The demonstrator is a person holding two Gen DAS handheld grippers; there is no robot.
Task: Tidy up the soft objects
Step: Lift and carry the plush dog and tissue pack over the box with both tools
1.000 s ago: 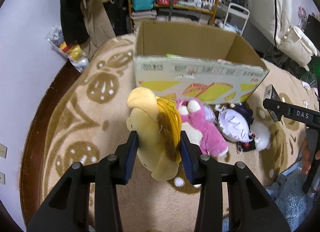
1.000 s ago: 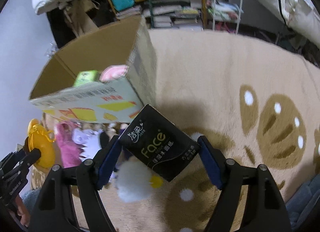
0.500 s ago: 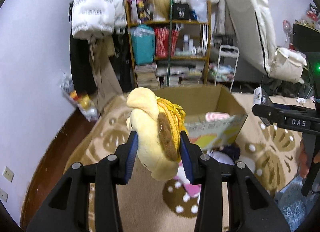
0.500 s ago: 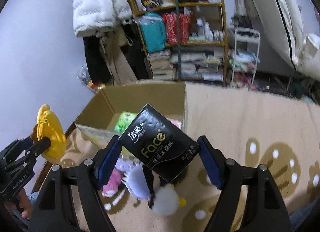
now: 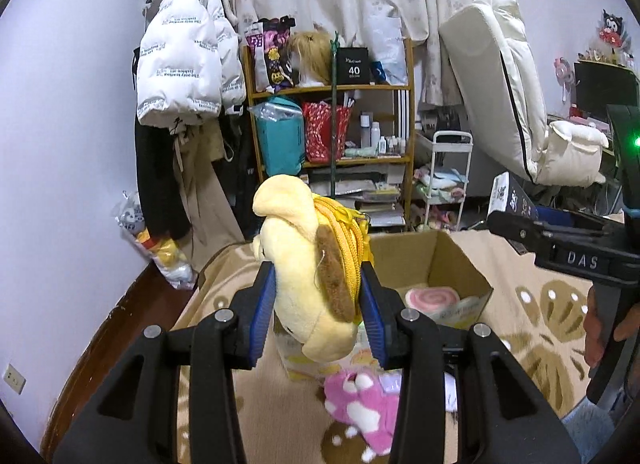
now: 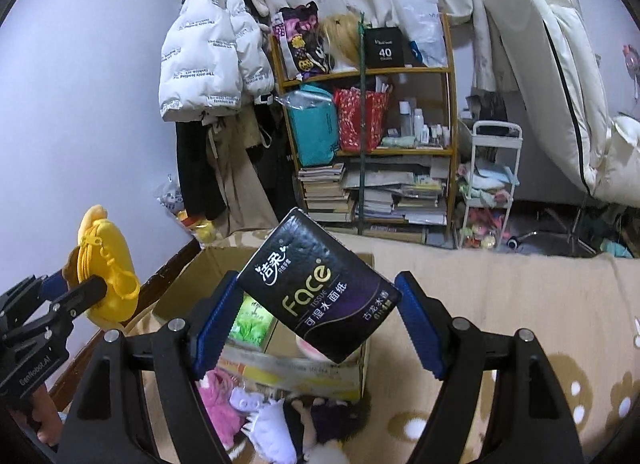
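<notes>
My left gripper is shut on a yellow plush dog with a yellow zip pouch on its back; it also shows at the left of the right wrist view as plush dog. My right gripper is shut on a black tissue pack, held tilted above the open cardboard box. In the box lie a pink rolled towel and a green pack. A pink plush, a white-and-purple plush and a dark-haired doll lie on the rug in front of the box.
The beige patterned rug covers the floor. Behind the box stand a cluttered shelf, a white trolley, hanging coats and a leaning white mattress. A bag of toys sits by the wall.
Both grippers have risen and tipped upward with their loads; the box and the plush toys on the rug now sit lower in both views, and the shelf and wall fill the upper half.
</notes>
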